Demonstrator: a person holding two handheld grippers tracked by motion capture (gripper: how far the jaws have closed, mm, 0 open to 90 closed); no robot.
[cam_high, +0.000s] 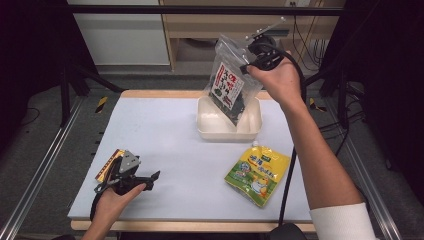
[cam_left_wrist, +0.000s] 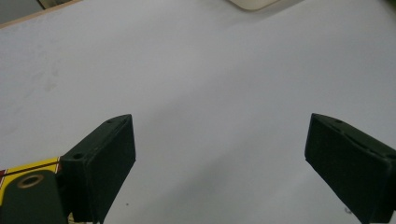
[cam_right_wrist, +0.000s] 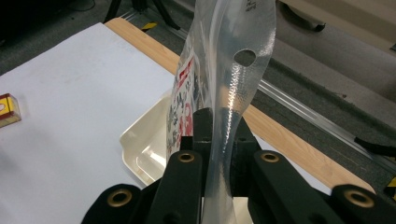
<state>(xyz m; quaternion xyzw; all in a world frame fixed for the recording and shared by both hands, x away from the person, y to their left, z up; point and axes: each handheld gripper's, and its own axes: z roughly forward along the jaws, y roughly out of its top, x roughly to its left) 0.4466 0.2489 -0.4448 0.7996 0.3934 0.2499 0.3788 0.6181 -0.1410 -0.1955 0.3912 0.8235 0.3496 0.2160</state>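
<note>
My right gripper (cam_high: 251, 50) is raised at the back of the table, shut on the top edge of a clear snack bag (cam_high: 231, 85) with a red and white label. The bag hangs tilted, its lower end inside the white tray (cam_high: 252, 131). In the right gripper view the jaws pinch the bag's clear strip (cam_right_wrist: 229, 84) just below its hang hole, above the tray (cam_right_wrist: 140, 147). Near the front left my left gripper (cam_high: 150, 178) stands open with nothing between its fingers (cam_left_wrist: 107, 154), low over bare table.
A yellow pouch (cam_high: 257, 172) lies flat at the front right of the tray. A small yellow and red box (cam_high: 107, 166) lies under the left hand, its edge (cam_left_wrist: 32, 166) beside the left jaw. The table's wooden back edge (cam_right_wrist: 289, 144) and floor rails lie behind the tray.
</note>
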